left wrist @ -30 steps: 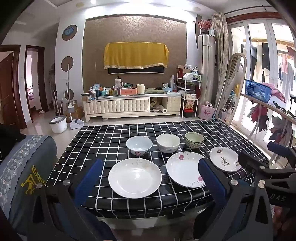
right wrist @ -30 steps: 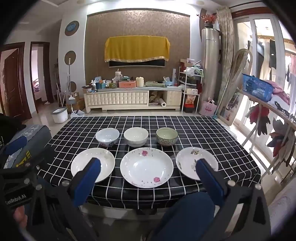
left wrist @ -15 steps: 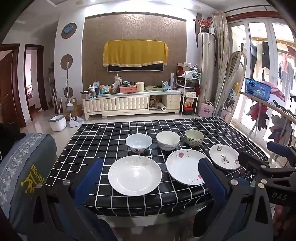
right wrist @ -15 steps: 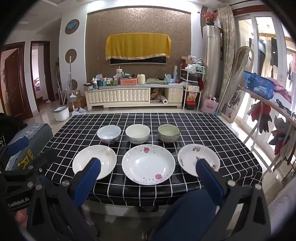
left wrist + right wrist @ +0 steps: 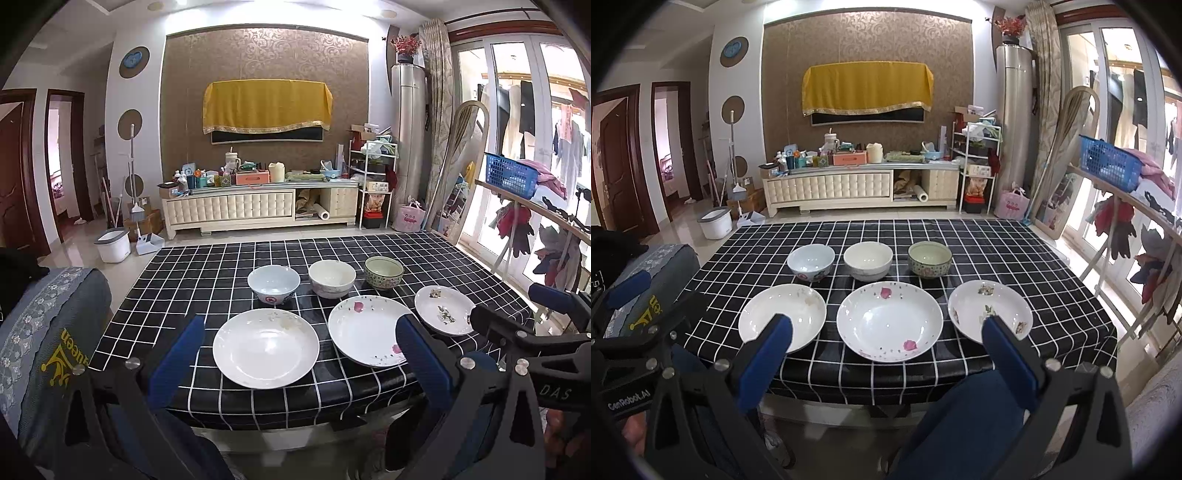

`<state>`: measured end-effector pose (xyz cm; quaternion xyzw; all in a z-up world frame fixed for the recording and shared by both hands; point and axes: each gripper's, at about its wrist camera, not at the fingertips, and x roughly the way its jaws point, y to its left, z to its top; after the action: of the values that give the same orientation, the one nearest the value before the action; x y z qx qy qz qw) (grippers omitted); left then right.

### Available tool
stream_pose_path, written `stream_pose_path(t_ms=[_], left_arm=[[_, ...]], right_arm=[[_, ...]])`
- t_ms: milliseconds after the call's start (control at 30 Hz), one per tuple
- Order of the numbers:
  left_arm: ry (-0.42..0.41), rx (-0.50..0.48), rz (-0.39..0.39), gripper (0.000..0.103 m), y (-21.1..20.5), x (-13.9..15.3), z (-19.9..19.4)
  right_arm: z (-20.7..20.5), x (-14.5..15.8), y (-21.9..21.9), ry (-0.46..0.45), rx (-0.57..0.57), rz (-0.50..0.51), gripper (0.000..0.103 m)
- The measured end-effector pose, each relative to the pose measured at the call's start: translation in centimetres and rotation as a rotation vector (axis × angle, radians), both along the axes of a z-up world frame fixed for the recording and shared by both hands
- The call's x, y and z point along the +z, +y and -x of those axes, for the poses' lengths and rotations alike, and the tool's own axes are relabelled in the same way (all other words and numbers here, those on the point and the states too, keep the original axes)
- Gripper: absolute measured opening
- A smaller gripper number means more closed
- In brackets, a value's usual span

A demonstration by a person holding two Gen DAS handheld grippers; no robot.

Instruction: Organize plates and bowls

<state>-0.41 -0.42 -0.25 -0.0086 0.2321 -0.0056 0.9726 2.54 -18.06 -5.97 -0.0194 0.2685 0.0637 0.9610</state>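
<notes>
Three plates lie in a front row on the black checked tablecloth [image 5: 207,280]: a plain white plate [image 5: 266,348], a petal-patterned plate [image 5: 364,334] and a smaller decorated plate [image 5: 443,309]. Behind them stand a blue-white bowl [image 5: 273,283], a cream bowl [image 5: 331,277] and a green bowl [image 5: 384,272]. My left gripper [image 5: 301,360] is open, held short of the table in front of the white plate. My right gripper [image 5: 888,354] is open too, in front of the petal plate [image 5: 889,320], with the white plate [image 5: 783,312] and the small plate [image 5: 990,312] to either side.
A grey chair back [image 5: 40,354] with yellow lettering stands left of the table. A drying rack [image 5: 1126,206] with clothes and a blue basket [image 5: 1108,162] runs along the right. Behind the table are bare tablecloth and a TV cabinet [image 5: 258,210].
Both grippers have drifted slightly higher and closer to the table; the dishes sit a little lower and larger in view. Nothing on the table has moved.
</notes>
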Motion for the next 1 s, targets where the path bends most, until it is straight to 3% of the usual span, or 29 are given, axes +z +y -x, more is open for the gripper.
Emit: stream_pose_path(t_ms=[1000], left_arm=[[0.014,0.000,0.003,0.102,0.14,0.16,0.50]], right_arm=[[0.05,-0.44,-0.03,0.028,0.012,-0.013,0.103]])
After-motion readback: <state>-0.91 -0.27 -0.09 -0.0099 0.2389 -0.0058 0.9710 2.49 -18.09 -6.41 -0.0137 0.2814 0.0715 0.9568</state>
